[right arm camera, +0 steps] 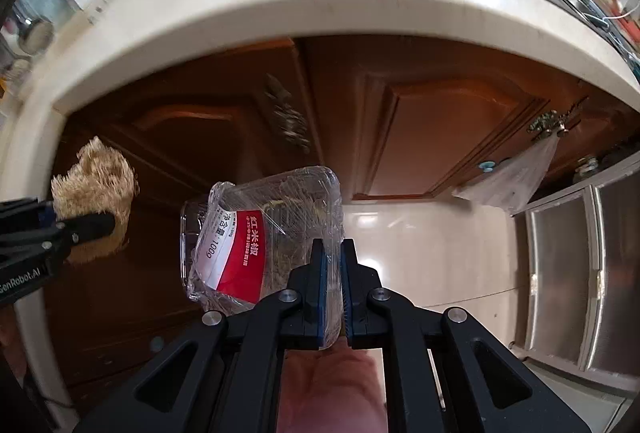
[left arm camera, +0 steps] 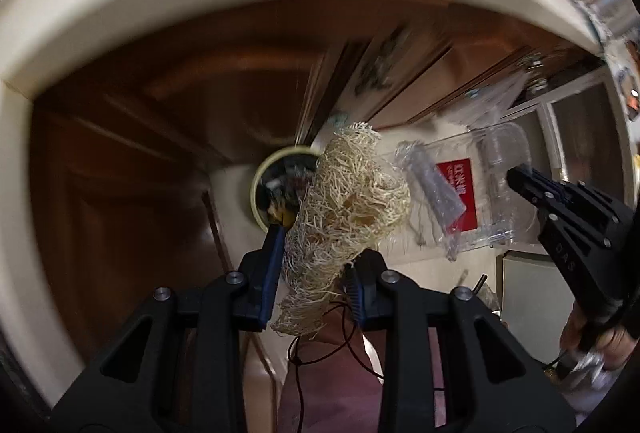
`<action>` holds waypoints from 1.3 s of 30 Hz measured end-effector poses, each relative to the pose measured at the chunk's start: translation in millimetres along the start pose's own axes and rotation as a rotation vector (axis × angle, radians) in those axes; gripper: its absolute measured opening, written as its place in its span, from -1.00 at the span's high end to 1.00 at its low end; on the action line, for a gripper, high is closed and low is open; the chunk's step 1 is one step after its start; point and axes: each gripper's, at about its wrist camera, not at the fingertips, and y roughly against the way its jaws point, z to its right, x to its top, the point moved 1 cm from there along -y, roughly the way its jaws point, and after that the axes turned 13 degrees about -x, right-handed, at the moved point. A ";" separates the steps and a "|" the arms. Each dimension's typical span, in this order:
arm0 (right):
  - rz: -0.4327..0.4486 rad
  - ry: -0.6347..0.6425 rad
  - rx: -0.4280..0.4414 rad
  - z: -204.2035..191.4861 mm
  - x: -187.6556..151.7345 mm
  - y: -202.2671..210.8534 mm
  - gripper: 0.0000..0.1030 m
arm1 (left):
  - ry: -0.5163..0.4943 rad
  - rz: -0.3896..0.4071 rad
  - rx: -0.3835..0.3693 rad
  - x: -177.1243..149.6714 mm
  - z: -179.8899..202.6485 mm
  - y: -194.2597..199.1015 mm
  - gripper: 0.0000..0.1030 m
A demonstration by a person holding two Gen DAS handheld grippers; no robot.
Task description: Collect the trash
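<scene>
While left gripper (left arm camera: 316,257) jaws clamp fibrous tan loofah (left arm camera: 352,201); right gripper (right arm camera: 333,253) jaws pinch crinkled clear plastic tray (right arm camera: 264,237).

Both wrist views face down, sharing the wooden cabinet doors (left arm camera: 120,193).

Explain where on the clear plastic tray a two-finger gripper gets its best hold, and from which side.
Grip the thin flat rim of the clear plastic tray, coming edge-on from outside it, as the right gripper does now. The body is too wide and crushable; the rim slips between nearly closed jaws.
</scene>
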 end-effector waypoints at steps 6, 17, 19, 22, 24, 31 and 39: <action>0.001 0.033 -0.098 -36.7 -12.0 -79.7 0.88 | 0.135 -0.048 0.020 -10.6 -34.0 -105.0 0.49; -0.068 0.236 -0.099 -150.2 -36.6 -276.0 0.76 | 0.336 -0.052 0.001 -28.5 -119.1 -268.6 0.27; -0.139 0.274 -0.037 -166.4 -40.1 -318.4 0.62 | 0.354 -0.073 0.014 -31.2 -132.4 -289.9 0.25; -0.203 0.287 0.016 -184.4 -50.6 -350.6 0.29 | 0.383 -0.105 0.049 -25.9 -146.2 -309.7 0.20; -0.212 0.292 0.022 -189.7 -56.5 -361.4 0.26 | 0.396 -0.104 0.054 -30.4 -147.4 -314.9 0.20; -0.255 0.282 0.076 -162.2 -58.9 -379.7 0.26 | 0.426 -0.098 0.035 -45.8 -156.3 -314.4 0.18; -0.245 0.223 0.105 -133.4 -51.4 -348.6 0.26 | 0.447 -0.056 0.028 -53.7 -144.3 -271.5 0.18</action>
